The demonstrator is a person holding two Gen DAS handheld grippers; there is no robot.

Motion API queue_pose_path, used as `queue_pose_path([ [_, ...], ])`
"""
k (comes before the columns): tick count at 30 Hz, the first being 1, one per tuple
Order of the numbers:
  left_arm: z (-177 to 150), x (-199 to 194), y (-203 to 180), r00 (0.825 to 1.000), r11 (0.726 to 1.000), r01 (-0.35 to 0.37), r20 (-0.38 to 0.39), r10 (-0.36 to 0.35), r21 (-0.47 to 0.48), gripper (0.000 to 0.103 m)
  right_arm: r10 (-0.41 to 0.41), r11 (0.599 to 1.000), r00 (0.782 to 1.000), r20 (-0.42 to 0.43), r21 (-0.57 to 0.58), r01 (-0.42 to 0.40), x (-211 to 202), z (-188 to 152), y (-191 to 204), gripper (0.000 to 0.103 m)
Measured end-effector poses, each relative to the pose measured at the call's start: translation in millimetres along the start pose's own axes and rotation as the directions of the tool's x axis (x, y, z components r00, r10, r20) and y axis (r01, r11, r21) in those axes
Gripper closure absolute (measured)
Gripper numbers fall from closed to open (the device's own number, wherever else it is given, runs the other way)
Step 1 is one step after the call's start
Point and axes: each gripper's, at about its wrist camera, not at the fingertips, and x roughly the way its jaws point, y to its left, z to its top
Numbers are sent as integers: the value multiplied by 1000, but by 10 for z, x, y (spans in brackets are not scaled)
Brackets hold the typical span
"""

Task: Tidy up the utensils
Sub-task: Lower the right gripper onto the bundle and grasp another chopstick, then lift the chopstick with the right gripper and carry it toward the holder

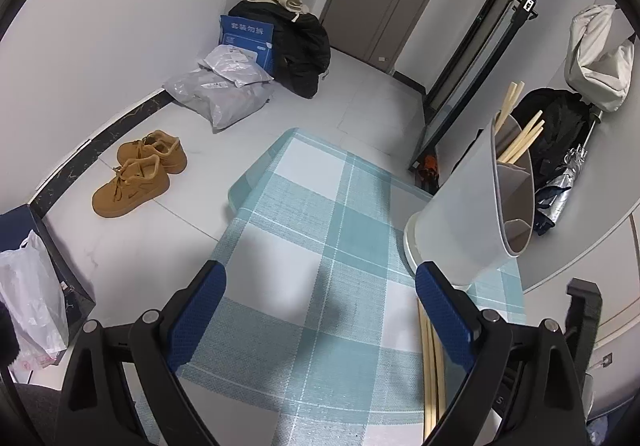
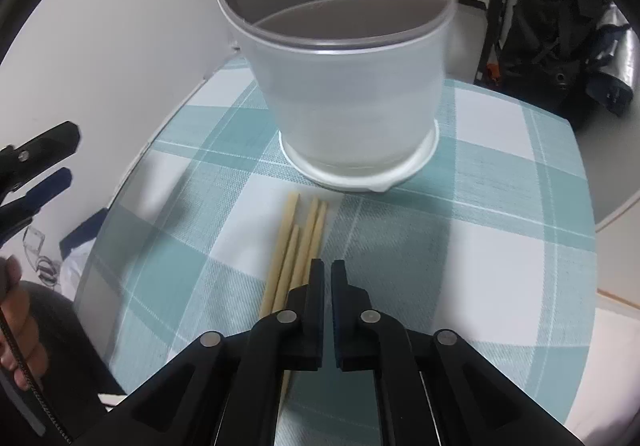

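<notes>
A white utensil holder (image 2: 344, 85) with grey dividers stands on the checked tablecloth (image 2: 480, 230); it also shows in the left wrist view (image 1: 476, 205), with several wooden chopsticks (image 1: 520, 141) in its far compartment. More chopsticks (image 2: 296, 246) lie flat on the cloth in front of the holder, just left of my right gripper (image 2: 328, 270), which is shut with nothing between its fingers. My left gripper (image 1: 320, 286) is open and empty above the cloth, left of the holder; the loose chopsticks (image 1: 430, 374) lie under its right finger.
The table edge (image 1: 248, 185) drops to a tiled floor with tan shoes (image 1: 140, 169), plastic bags (image 1: 224, 93) and a dark coat (image 1: 300, 45). A black backpack and folded umbrella (image 2: 592, 45) sit behind the table. The left gripper shows at the right wrist view's left edge (image 2: 36, 165).
</notes>
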Motion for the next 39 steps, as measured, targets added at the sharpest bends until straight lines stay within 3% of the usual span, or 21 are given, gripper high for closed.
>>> queue_pose_path([
  [14,40,38,113,1000,998,2,-19,-3,-58,10,-163,973,986,-32,-171,156,355,200,508,93],
  [20,50,68,153,999,997,9,-50,-13,-78,10,-116,978,992,-51,-179,105,335,160,462,98],
  [27,35,85,191,999,997,-7,-54,3,-82,10,-138,960,988,-72,-254,115,178,-64,451,98],
  [35,3,161,221,996,994,-63,-74,56,-84,10,-137,955,990,-29,-269,125,265,96,471,97],
  [39,-53,241,153,990,994,-102,-98,98,-37,10,-112,955,994,-8,-277,105,306,126,450,100],
])
